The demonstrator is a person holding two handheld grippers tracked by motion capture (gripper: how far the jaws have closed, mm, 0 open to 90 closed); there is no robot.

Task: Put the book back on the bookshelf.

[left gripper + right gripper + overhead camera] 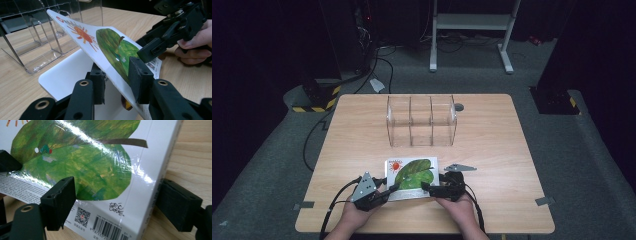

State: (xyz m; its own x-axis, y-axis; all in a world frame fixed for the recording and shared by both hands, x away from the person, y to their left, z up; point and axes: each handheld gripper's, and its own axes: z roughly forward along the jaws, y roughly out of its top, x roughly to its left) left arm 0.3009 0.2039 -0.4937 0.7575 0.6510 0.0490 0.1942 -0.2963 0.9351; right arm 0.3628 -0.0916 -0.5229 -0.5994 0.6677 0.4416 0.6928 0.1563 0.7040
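Pinching the book (411,178) cover's near corner, the left gripper (388,191) tilts it up while the right gripper (428,188) straddles the spine, spread.

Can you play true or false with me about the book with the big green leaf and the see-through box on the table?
1. The book has a green leaf and an orange sun on its cover. True.
2. The book stands inside the clear box. False: it is on the table, nearer the person, and the box is empty.
3. The left gripper has the book's cover between its jaws, lifted up. True.
4. The right gripper is far from the book. False: its jaws sit on either side of the book's corner.
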